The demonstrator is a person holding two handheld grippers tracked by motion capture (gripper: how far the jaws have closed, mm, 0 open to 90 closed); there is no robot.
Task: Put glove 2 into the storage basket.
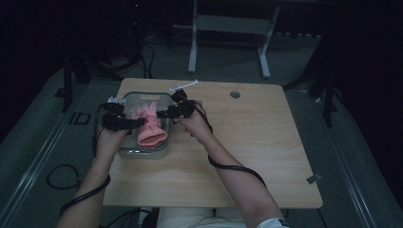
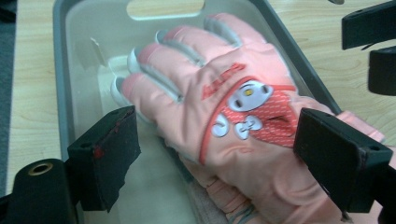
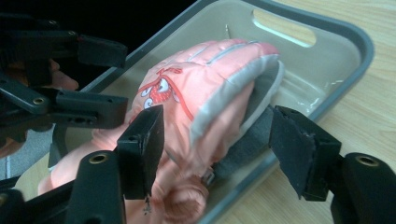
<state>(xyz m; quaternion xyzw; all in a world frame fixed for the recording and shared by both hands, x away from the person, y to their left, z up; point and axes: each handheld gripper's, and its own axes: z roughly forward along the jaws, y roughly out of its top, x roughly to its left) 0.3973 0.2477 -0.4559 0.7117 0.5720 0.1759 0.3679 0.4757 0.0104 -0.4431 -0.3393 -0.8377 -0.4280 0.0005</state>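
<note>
A pink glove (image 1: pixel 151 126) with a white cartoon patch (image 2: pixel 245 100) lies back up in a grey see-through bin (image 1: pixel 142 153), its cuff hanging over the near rim. Another pink glove (image 2: pixel 219 196) lies under it. My left gripper (image 2: pixel 217 140) is open, with one jaw at each side of the top glove's wrist, and comes in from the bin's left side (image 1: pixel 135 122). My right gripper (image 3: pixel 219 140) is open too. It straddles the glove's finger side from the bin's right (image 1: pixel 164 114), with a gap at its right pad (image 3: pixel 299 149).
The bin stands near the left edge of a wooden table (image 1: pixel 247 142). A white strip (image 1: pixel 184 86) lies just behind the bin, and a round grey grommet (image 1: pixel 235 94) sits at the back. A white desk frame (image 1: pixel 228 28) stands beyond the table.
</note>
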